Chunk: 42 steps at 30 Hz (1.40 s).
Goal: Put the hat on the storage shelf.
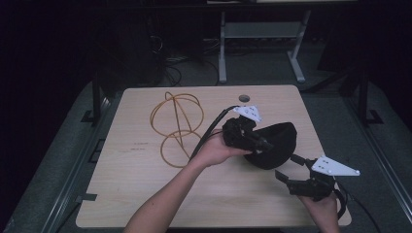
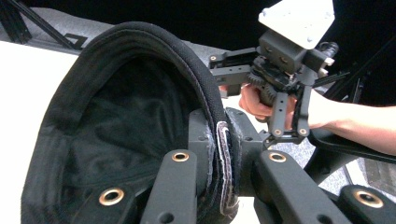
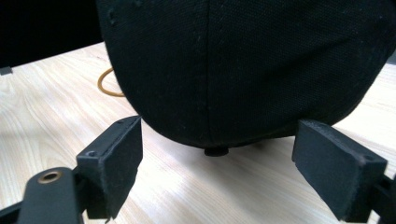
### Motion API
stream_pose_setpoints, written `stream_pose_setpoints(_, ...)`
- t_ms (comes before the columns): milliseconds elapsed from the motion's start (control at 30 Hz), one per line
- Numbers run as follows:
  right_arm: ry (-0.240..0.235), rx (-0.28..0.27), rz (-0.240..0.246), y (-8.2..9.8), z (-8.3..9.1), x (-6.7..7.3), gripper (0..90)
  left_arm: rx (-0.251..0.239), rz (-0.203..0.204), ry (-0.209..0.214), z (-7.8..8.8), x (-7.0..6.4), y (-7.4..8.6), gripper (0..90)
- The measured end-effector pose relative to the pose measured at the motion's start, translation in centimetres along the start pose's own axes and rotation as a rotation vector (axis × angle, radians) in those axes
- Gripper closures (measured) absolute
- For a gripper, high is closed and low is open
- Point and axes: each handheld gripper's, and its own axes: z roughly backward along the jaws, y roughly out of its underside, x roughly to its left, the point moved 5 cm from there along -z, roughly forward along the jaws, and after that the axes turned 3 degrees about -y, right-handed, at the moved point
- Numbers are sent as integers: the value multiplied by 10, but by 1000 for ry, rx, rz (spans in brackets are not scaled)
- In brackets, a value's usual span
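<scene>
A black cap [image 1: 278,141] hangs just above the wooden table [image 1: 121,194], right of centre. My left gripper [image 1: 261,144] is shut on its rim. In the left gripper view the cap's hollow inside [image 2: 116,116] faces me, and my jaws [image 2: 223,140] pinch the rim at a grey fastening strap [image 2: 224,158]. My right gripper [image 1: 287,168] stands open, low and to the right of the cap. In the right gripper view the cap's crown [image 3: 243,65] hangs just ahead of the wide-apart pads [image 3: 116,154], with nothing between them [image 3: 217,163]. The crown button [image 3: 216,151] points down.
A thin orange cable [image 1: 177,124] lies in loops on the table's left half, and a bit of it [image 3: 109,88] shows behind the cap. A round hole [image 1: 244,98] sits near the far edge. Desk legs [image 1: 222,48] stand on the floor beyond.
</scene>
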Motion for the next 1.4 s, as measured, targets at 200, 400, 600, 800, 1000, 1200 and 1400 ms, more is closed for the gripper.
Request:
stream_pose_setpoints(200, -24, -18, -7, 0, -4, 0, 282, 6, -12, 27, -2, -6, -2, 812)
stream_pose_setpoints(400, -52, -25, -4, 0, -8, 0, 437, 12, -32, 44, -6, -12, -7, 812)
stream_pose_setpoints(600, -71, -37, 26, -2, -7, 1, 661, 28, -33, 38, -11, -13, -8, 813)
stream_pose_setpoints(800, -77, -31, 63, -1, -4, 2, 800, 27, -29, 41, -10, -13, -7, 811)
stream_pose_setpoints(1000, -85, -17, 93, -3, 1, 3, 836, 40, -27, 16, -4, -12, -2, 800)
stream_pose_setpoints(1200, -91, 1, 140, -8, 4, 8, 848, 41, -23, -38, 4, -11, 4, 755)
stream_pose_setpoints(1400, -97, 21, 174, -14, 6, 12, 856, 48, -39, -80, 13, -13, 11, 688)
